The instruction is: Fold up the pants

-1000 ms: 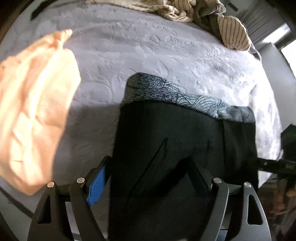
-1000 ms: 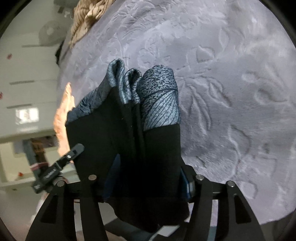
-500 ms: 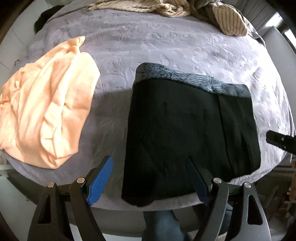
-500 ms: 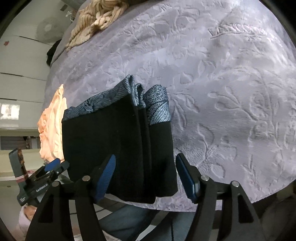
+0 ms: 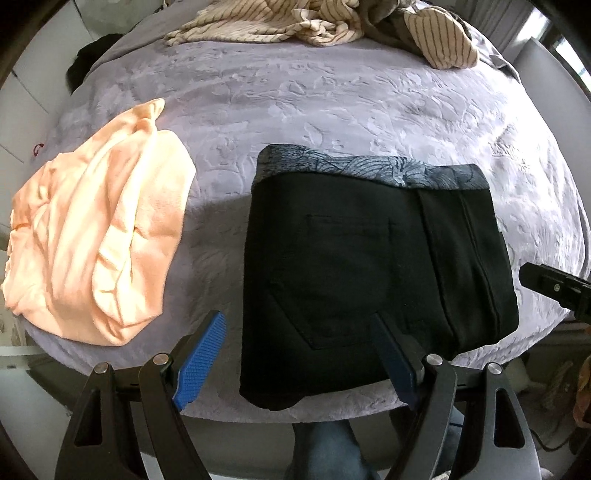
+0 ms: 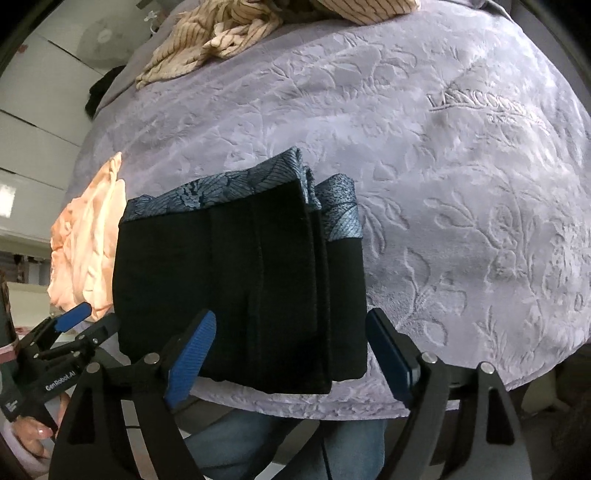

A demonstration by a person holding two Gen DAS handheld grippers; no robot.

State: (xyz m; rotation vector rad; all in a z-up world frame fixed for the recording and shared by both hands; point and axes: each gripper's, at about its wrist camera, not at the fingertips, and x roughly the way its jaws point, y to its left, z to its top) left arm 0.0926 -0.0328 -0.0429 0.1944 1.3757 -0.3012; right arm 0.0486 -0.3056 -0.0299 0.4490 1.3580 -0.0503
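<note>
Left wrist view
Landmark: the folded black pants with a blue-grey leaf-patterned waistband (image 5: 373,266) lay flat on the lilac embossed bedspread (image 5: 332,103), near the bed's front edge.
Left gripper: the black left gripper with blue ribbed pads (image 5: 295,362) hung above the front edge of the pants; its jaws stood apart, with nothing pressed between them.
Left of the pants: a crumpled peach knit garment (image 5: 99,240) lay on the bedspread, apart from the pants.
Beyond the pants: a heap of cream striped fabric (image 5: 295,22) sat at the far end of the bed, well apart.
Right of the pants: a black part of the other tool (image 5: 554,291) showed at the frame edge.
Below the pants: blue jeans of the person (image 5: 325,450) showed past the bed's edge.

Right wrist view
Pants: the stacked layers showed at the right side of the pants (image 6: 240,288), waistband on the far side.
Right gripper: the right gripper (image 6: 288,354) hung over the front edge of the pants; its jaws were opening, the pads clear of the cloth.
Left of the pants: the left gripper (image 6: 70,332) was seen from the side, held by a hand (image 6: 33,435).
Right of the pants: the bare bedspread (image 6: 461,221) carried embossed lettering.
</note>
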